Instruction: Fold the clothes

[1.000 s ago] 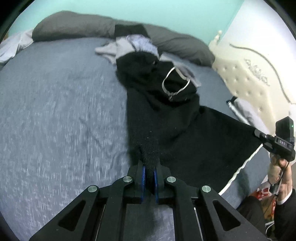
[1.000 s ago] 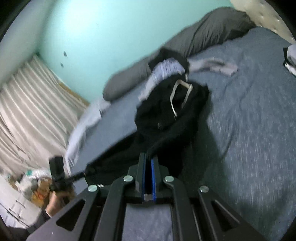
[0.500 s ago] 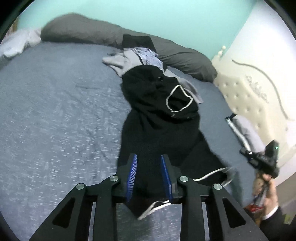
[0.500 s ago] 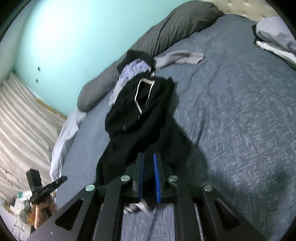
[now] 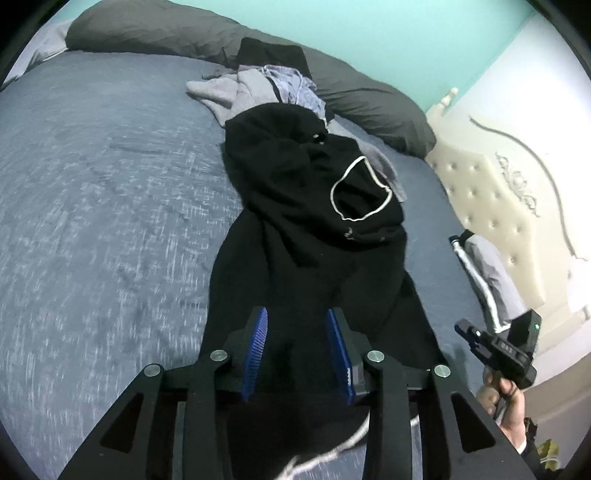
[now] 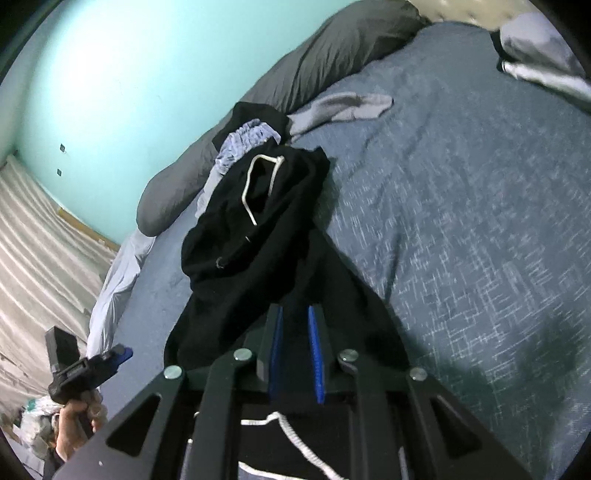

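Observation:
A black garment [image 5: 314, 221] with a white drawstring loop [image 5: 360, 188] lies lengthwise on the blue-grey bed [image 5: 92, 184]. Its near hem rests under my left gripper [image 5: 296, 314], whose jaws are opening; the blue pads stand apart from the cloth that lies between them. In the right wrist view the same garment [image 6: 258, 229] spreads below my right gripper [image 6: 295, 310]. Its jaws are opening by a narrow gap, with black cloth between the pads and a white cord [image 6: 295, 439] beneath. Each gripper shows in the other's view, the right gripper [image 5: 469, 332] and the left gripper [image 6: 123, 352], each held in a hand.
A heap of grey and lavender clothes [image 5: 258, 88] lies beyond the garment, against long grey pillows [image 5: 147, 33]. A cream tufted headboard [image 5: 491, 192] borders the right side, with folded striped clothing [image 5: 484, 273] beside it. A striped curtain [image 6: 37, 240] hangs past the bed's left edge.
The garment, stretched taut in the air between both shut grippers, has come down flat onto the bed. Both grippers sank with it and their jaws have parted, the left wider.

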Available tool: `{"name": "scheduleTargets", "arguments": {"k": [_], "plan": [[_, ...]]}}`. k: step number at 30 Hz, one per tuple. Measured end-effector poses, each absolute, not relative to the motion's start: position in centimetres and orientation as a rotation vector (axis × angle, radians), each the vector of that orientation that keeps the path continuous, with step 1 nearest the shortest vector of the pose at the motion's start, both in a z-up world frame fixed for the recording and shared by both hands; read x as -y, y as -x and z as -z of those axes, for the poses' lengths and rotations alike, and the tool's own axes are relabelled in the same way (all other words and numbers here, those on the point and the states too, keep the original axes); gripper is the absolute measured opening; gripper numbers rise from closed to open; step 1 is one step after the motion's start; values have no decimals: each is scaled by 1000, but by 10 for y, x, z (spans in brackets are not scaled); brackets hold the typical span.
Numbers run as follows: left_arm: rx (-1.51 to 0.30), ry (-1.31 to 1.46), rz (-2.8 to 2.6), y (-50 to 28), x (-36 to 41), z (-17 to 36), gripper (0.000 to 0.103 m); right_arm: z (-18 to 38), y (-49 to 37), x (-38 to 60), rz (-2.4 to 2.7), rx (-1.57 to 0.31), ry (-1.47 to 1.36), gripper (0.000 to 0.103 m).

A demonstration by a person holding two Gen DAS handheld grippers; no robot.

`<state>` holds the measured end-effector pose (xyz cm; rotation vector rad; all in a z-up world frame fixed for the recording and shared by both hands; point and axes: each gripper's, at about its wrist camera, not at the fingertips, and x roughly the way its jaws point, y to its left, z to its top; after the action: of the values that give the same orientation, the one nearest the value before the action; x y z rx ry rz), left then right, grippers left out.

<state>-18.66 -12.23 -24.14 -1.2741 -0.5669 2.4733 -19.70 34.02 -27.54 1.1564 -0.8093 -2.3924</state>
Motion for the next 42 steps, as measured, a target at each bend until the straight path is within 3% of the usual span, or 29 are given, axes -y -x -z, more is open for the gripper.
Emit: {"name": "scheduleTargets", "arguments": {"k": [8, 11, 18, 35, 41, 42], "plan": [[433, 1322, -2554, 262, 101, 249, 38, 292, 202, -348, 2394, 832, -1189, 15], [415, 1342, -2578, 295, 95, 251, 47, 293, 203, -347, 2391, 830, -1185, 15], [372, 1400, -2631, 354, 89, 259, 56, 292, 205, -345, 2382, 812, -1174, 15], [83, 1424, -2705, 406, 67, 266, 70, 305, 210, -344, 2336, 830, -1217, 15], [4, 1434, -2714, 417, 64, 270, 70, 308, 211, -346, 2330, 847, -1227, 15], [-5, 1437, -2704, 418, 63, 271, 63, 308, 211, -346, 2329, 849, -1229, 15]]}}
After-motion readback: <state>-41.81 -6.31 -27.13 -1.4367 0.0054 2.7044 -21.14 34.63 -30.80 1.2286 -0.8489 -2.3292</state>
